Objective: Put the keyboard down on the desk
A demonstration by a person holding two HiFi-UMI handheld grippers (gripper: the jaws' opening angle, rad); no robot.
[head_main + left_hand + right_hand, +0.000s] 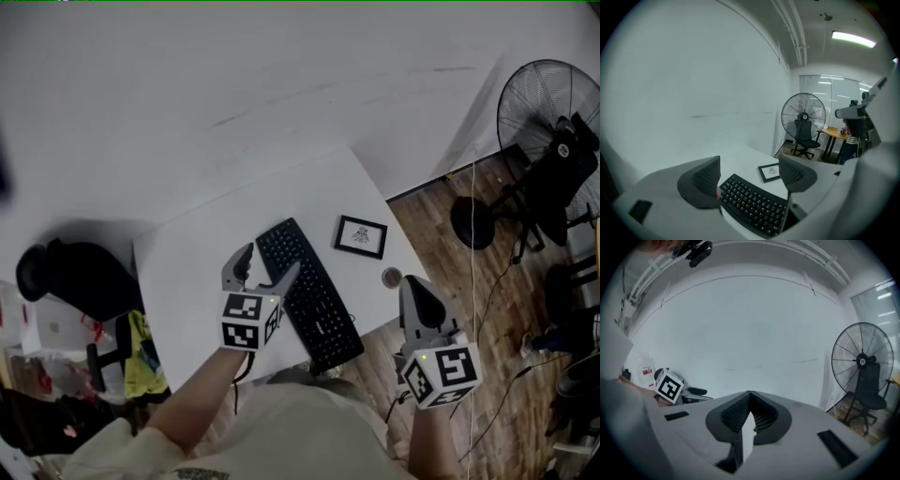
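A black keyboard lies flat on the white desk, running from the middle towards the near right corner. My left gripper is open above the keyboard's left side, touching nothing. In the left gripper view the keyboard shows between and below the spread fingers. My right gripper hovers off the desk's right edge, over the floor. Its jaws are shut with nothing between them, seen in the right gripper view.
A small black picture frame lies on the desk right of the keyboard, and a small round object sits near the desk's right edge. A large standing fan and cables are on the wooden floor at the right. A black chair stands at the left.
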